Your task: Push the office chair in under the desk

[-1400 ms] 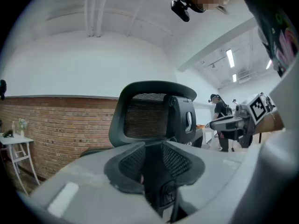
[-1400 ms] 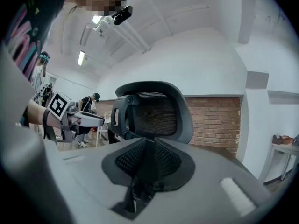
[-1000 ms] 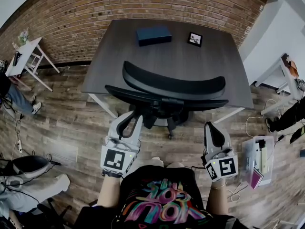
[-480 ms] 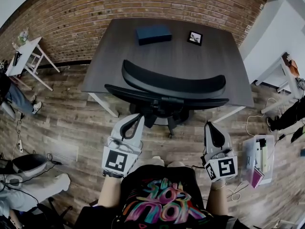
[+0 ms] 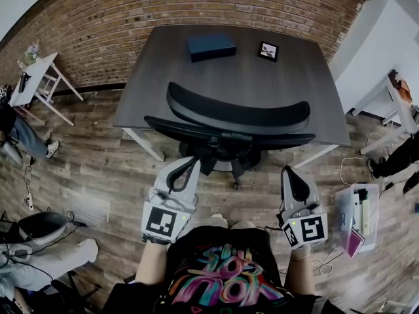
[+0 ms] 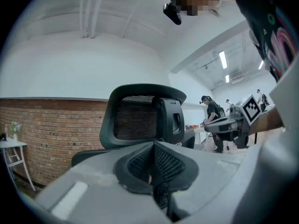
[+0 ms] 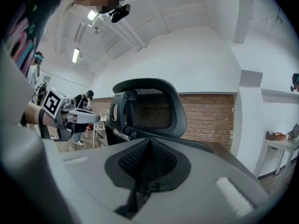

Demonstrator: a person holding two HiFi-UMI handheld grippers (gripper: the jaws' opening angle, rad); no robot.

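The black office chair (image 5: pixel 229 135) stands at the near edge of the dark grey desk (image 5: pixel 288 84), its back toward me and its curved headrest (image 5: pixel 237 114) overlapping the desk top in the head view. My left gripper (image 5: pixel 188 163) is shut with nothing in it, its tip close behind the chair's lower back; I cannot tell whether it touches. My right gripper (image 5: pixel 292 173) is shut and empty, off to the chair's right and apart from it. The left gripper view shows the shut left gripper (image 6: pixel 153 147) below the chair's mesh headrest (image 6: pixel 140 118). The right gripper (image 7: pixel 148 143) points at that headrest (image 7: pixel 149 108) too.
A blue box (image 5: pixel 211 47) and a small framed picture (image 5: pixel 267 53) lie on the desk. A white side table (image 5: pixel 39 74) and a seated person's legs (image 5: pixel 19 136) are at the left. A white bin (image 5: pixel 357 221) and cables lie on the floor at the right, bags at the lower left.
The left gripper's jaws, a little apart one second ago, have shut on nothing, and it has shifted slightly to the right. The right gripper and the chair have kept still.
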